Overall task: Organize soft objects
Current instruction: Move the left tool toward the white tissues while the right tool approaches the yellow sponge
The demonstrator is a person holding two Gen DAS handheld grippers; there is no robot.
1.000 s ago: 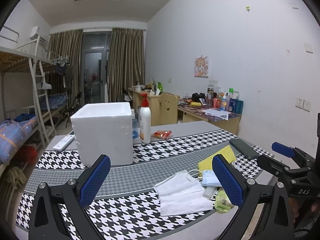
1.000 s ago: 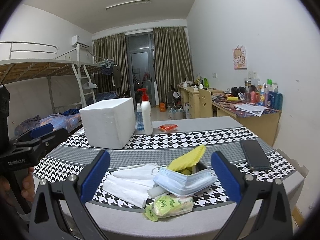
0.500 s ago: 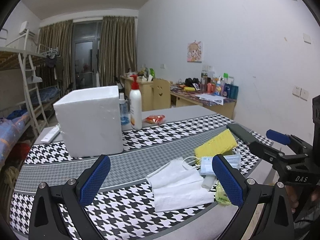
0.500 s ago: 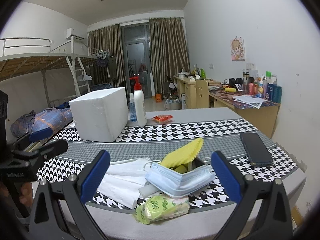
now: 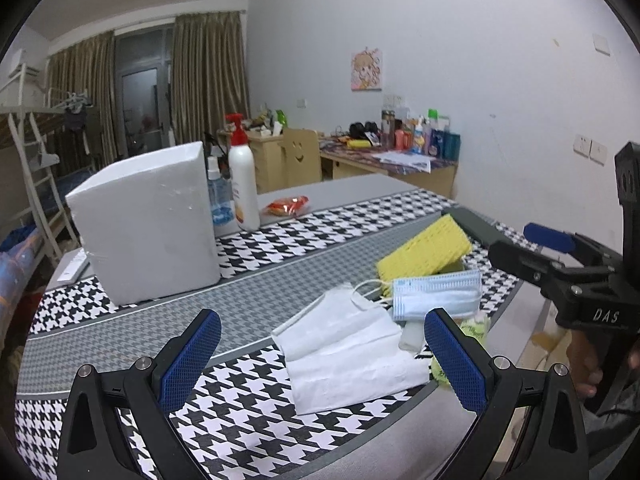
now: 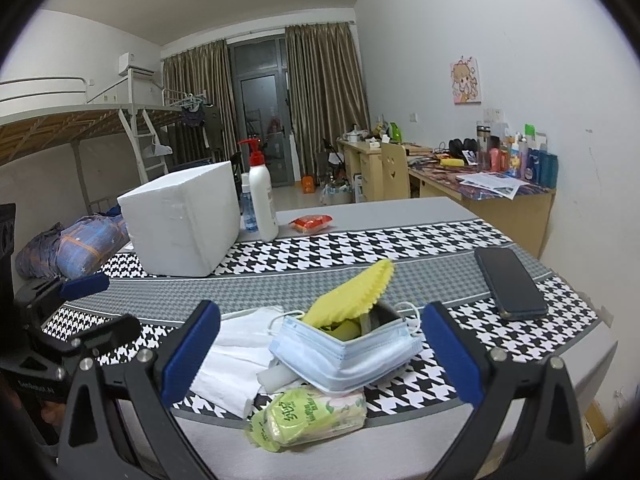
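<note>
A pile of soft things lies near the table's front edge: white folded tissues (image 5: pixel 352 356) (image 6: pixel 236 356), a blue face mask (image 5: pixel 436 292) (image 6: pixel 348 356), a yellow sponge (image 5: pixel 424 250) (image 6: pixel 352 296) and a green tissue pack (image 6: pixel 308 420). My left gripper (image 5: pixel 320 360) is open and empty, hovering just before the tissues. My right gripper (image 6: pixel 320 356) is open and empty, with the mask and tissue pack between its fingers' line of sight. A white foam box (image 5: pixel 148 220) (image 6: pixel 184 220) stands at the back left.
A white pump bottle (image 5: pixel 242 184) and small blue bottle stand beside the box. A red snack packet (image 5: pixel 288 205) lies behind. A black phone (image 6: pixel 510 282) lies at the right. The houndstooth cloth (image 5: pixel 256 408) covers the table. Bunk bed left, desks right.
Both grippers have moved closer to the pile; the left one has swung right and lower toward the tissues. Both stay open and nothing on the table has moved.
</note>
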